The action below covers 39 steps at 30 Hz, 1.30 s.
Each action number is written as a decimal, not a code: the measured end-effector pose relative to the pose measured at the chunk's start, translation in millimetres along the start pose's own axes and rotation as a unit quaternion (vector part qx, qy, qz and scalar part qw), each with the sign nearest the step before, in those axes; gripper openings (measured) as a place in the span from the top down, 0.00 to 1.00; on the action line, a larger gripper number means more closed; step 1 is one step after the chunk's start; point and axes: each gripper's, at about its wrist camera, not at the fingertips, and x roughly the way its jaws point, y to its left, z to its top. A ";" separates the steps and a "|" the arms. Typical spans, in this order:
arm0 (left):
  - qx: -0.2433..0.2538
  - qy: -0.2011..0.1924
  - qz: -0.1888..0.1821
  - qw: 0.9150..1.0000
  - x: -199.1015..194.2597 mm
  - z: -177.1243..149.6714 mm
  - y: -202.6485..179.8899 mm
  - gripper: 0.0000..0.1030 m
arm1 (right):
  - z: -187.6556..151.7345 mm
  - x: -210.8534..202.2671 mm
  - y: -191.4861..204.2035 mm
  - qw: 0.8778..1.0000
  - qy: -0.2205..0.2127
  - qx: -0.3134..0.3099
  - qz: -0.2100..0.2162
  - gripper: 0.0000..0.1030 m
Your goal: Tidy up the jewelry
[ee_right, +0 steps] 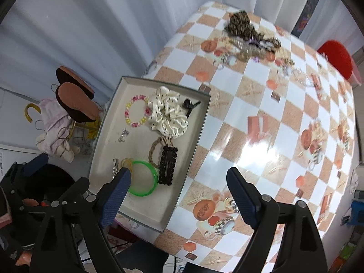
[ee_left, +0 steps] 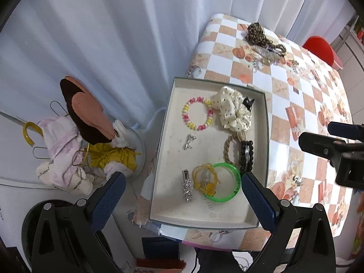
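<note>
Both jaws stand wide apart and hold nothing: the left gripper (ee_left: 183, 194) hangs over the near end of the shallow box tray (ee_left: 167, 118), and the right gripper (ee_right: 179, 194) hangs above the checkered tablecloth (ee_right: 261, 104), its left finger (ee_right: 116, 195) over the tray's near corner. Each gripper points forward and down at the table, and the right one also shows at the right edge of the left wrist view. Inside the tray lie a pink-and-yellow bead bracelet (ee_left: 197, 113), a cream dotted scrunchie (ee_left: 232, 108), a small black claw clip (ee_left: 248, 103), a braided tan hair tie (ee_left: 228, 147), a black snap clip (ee_left: 246, 155), a green bangle (ee_left: 225, 182), yellow elastic bands (ee_left: 204, 178), a silver star hair clip (ee_left: 187, 187) and a small silver charm (ee_left: 189, 141). Faint marks on the tray floor near the bangle may be writing, but they are not readable. Far across the table rests a tangled pile of chains (ee_right: 249, 34). Beside the table sits a plush toy (ee_left: 75, 141).
</note>
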 end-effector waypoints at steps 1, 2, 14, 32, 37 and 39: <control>0.000 -0.001 0.000 1.000 -3.3 1.6 -0.2 0.00 | 0.7 -5.1 1.9 1.000 -0.007 -0.004 -0.005 0.15; -0.001 -0.003 0.000 1.000 -6.7 2.7 -0.5 0.00 | 1.2 -8.7 3.1 1.000 -0.012 -0.007 -0.007 0.15; -0.008 -0.026 0.010 1.000 -37.8 17.6 -2.6 0.00 | 13.9 -49.2 5.9 0.998 -0.057 -0.011 -0.022 0.15; -0.008 -0.028 0.013 0.999 -41.1 17.6 -5.0 0.00 | 14.2 -51.1 4.9 0.998 -0.053 -0.010 -0.026 0.15; -0.008 -0.028 0.017 0.999 -41.8 17.1 -4.2 0.00 | 13.4 -50.8 5.3 0.998 -0.052 -0.009 -0.025 0.15; -0.007 -0.028 0.017 0.999 -41.8 16.9 -4.1 0.00 | 13.3 -50.7 5.5 0.998 -0.052 -0.009 -0.025 0.14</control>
